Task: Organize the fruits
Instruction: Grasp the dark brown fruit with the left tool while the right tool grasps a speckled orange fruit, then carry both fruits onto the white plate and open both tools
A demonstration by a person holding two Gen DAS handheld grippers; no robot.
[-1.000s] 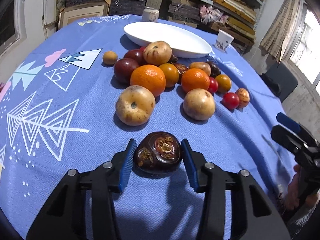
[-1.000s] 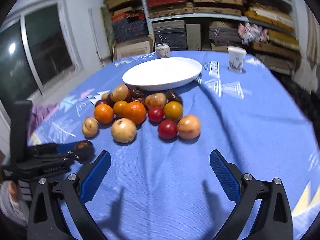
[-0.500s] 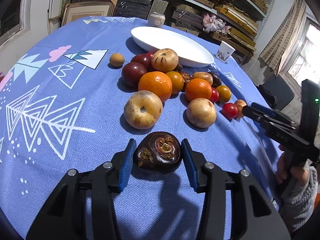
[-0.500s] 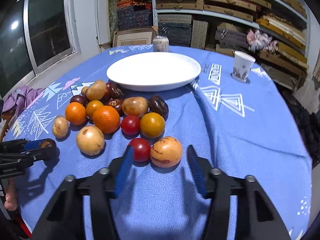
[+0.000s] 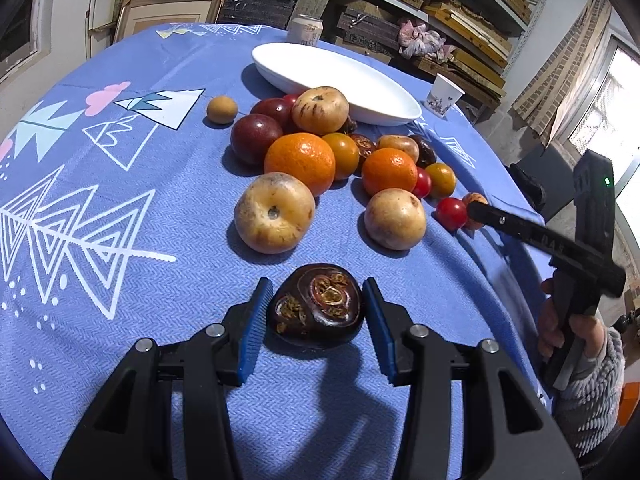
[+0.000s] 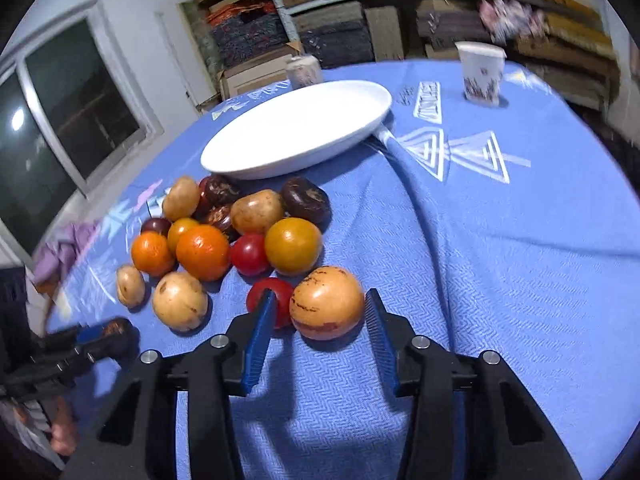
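My left gripper [image 5: 318, 312] is shut on a dark brown wrinkled fruit [image 5: 316, 306], held just above the blue cloth; it also shows in the right wrist view [image 6: 116, 330]. My right gripper [image 6: 318, 312] is open, its jaws on either side of a speckled orange-tan fruit [image 6: 327, 303] that lies on the cloth, with a small gap on each side. A red tomato [image 6: 272, 300] sits partly behind the left pad. A heap of oranges, tan round fruits, dark fruits and tomatoes [image 5: 320, 152] lies in front of an empty white plate [image 5: 340, 76] [image 6: 296, 128].
A paper cup [image 6: 480, 74] stands at the back right of the round table and a can [image 5: 306, 30] behind the plate. A small tan fruit [image 5: 222, 109] lies apart at the heap's left. Shelves of stacked goods lie beyond the table.
My right gripper has moved forward up to the speckled orange-tan fruit, so its jaws now flank it. My left gripper has held the dark fruit steadily.
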